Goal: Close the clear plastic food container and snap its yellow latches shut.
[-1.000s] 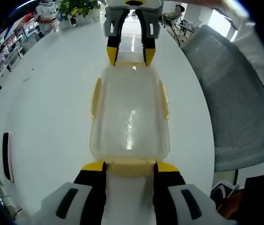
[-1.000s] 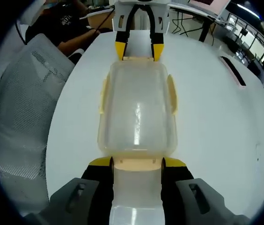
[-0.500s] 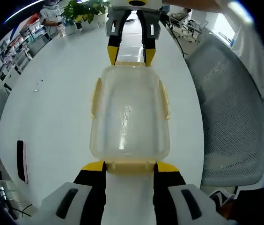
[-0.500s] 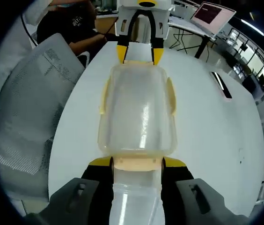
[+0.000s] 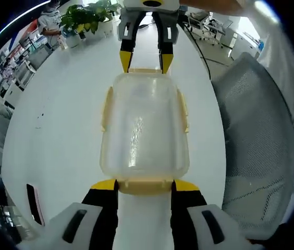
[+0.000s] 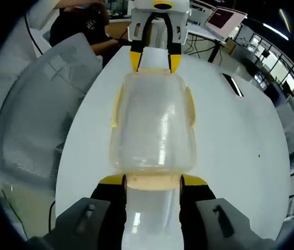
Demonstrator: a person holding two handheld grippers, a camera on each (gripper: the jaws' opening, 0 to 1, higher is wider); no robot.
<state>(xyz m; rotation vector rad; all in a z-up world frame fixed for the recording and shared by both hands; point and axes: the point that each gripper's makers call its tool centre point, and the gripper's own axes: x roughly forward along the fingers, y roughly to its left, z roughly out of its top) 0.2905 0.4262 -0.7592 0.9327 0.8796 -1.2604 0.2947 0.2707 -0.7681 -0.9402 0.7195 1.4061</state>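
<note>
While each claw pinches an end latch of the container (image 5: 144,125), left claw (image 5: 144,185), right claw (image 6: 152,180), laptop (image 6: 221,18) behind, right gripper view.

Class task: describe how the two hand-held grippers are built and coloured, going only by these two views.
Both match. The left hand-held gripper has two black jaws with yellow tips, rising from rounded grey housings with dark slots. The right hand-held gripper looks the same. Seen from across, each has grey-and-black jaws with yellow tips below a white body carrying a yellow-ringed round part.
</note>
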